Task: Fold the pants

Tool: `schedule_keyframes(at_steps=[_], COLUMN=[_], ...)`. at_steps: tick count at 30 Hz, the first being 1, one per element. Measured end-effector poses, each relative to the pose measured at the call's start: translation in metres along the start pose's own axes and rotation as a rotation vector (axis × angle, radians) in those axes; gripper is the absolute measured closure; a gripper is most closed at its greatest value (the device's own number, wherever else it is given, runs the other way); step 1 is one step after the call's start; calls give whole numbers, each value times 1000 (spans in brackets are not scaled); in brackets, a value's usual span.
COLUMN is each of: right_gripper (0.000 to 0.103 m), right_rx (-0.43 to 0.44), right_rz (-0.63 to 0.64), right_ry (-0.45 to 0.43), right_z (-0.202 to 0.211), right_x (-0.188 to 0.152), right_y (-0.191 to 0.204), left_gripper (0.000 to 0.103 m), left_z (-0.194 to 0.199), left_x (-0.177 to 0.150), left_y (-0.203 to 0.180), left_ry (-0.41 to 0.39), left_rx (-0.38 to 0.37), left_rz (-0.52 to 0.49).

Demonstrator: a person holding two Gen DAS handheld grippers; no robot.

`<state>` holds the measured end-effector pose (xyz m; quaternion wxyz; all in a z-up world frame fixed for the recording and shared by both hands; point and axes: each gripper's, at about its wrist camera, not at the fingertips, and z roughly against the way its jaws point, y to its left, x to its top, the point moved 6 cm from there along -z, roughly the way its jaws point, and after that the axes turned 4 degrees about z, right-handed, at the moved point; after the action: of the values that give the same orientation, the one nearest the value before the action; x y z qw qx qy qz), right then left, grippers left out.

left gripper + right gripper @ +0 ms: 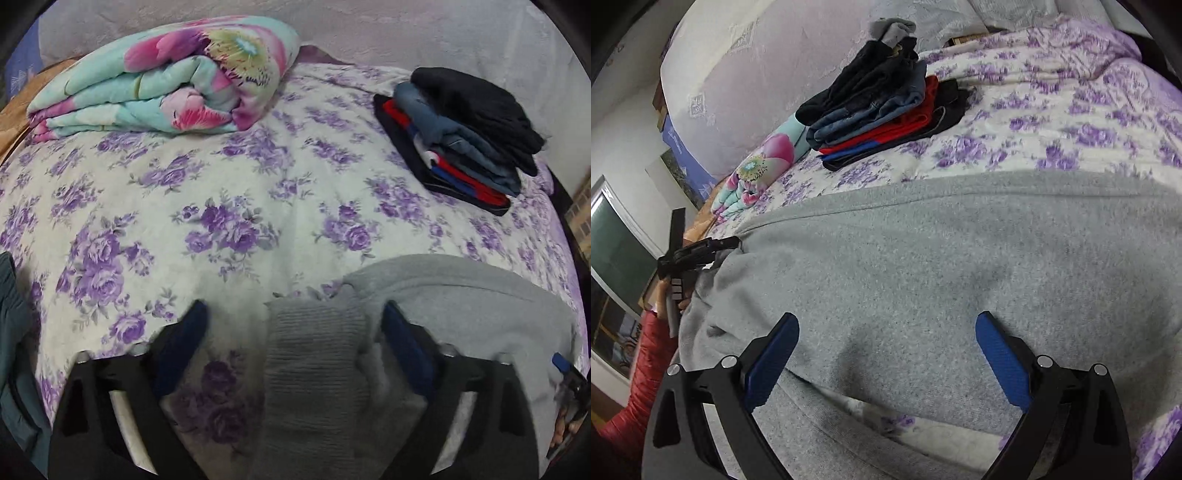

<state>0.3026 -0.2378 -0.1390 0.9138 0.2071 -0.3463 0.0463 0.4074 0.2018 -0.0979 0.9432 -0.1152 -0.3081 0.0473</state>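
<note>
Grey sweatpants (923, 266) lie spread across the purple-flowered bed. In the left wrist view their ribbed cuff (317, 354) lies on the sheet between the blue-padded fingers of my left gripper (293, 319). The jaws stand wide and neither pad presses on the cuff. The rest of the leg (461, 295) runs off to the right. My right gripper (888, 328) hovers open over the broad grey fabric, with nothing pinched. The left gripper (698, 251) also shows at the pants' left end in the right wrist view.
A stack of folded clothes (461, 136) (879, 110) sits at the far side of the bed. A rolled floral quilt (166, 81) lies at the back left. The flowered sheet (221, 206) spreads between them. A dark teal garment (11, 332) hangs at the left edge.
</note>
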Motion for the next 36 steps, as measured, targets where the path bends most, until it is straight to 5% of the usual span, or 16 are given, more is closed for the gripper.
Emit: schedule_keyframes(at_steps=[2,3,8,10,15,22,27,31,36], right_gripper=[7,7,7,9,45,45,93,96,97], right_rx=[-6,-29,-196,-221,-128,-55,-172,-224,-246], right_rz=[59,136,493,529,548,581,671,684,705], right_ry=[-29,-51,-4,32,116,180,131,26,-115], right_z=[4,6,-28,-47,-88,-127,-113,-74,3], right_x=[10,20,70,83,100,90,82,81,60], right_y=[9,18,46,41,36,32,51,78,116], left_gripper=[48,50,52,53,53,53,57,62,62], left_z=[3,4,8,11,6,-2,4,32,89], left_x=[0,-1,1,2,3,5,6,6,-3], left_y=[-4,-6,-11,-10,-6,-4,-8,-14,-13], left_ry=[-5,-1,-35,-44,-30,-4,-32,-142,-287], left_rx=[-90,-104,-99,-116,-152,-190,-197,-186,-265], left_rz=[-6,-12,-30,-20,14,40,18,-44,-31])
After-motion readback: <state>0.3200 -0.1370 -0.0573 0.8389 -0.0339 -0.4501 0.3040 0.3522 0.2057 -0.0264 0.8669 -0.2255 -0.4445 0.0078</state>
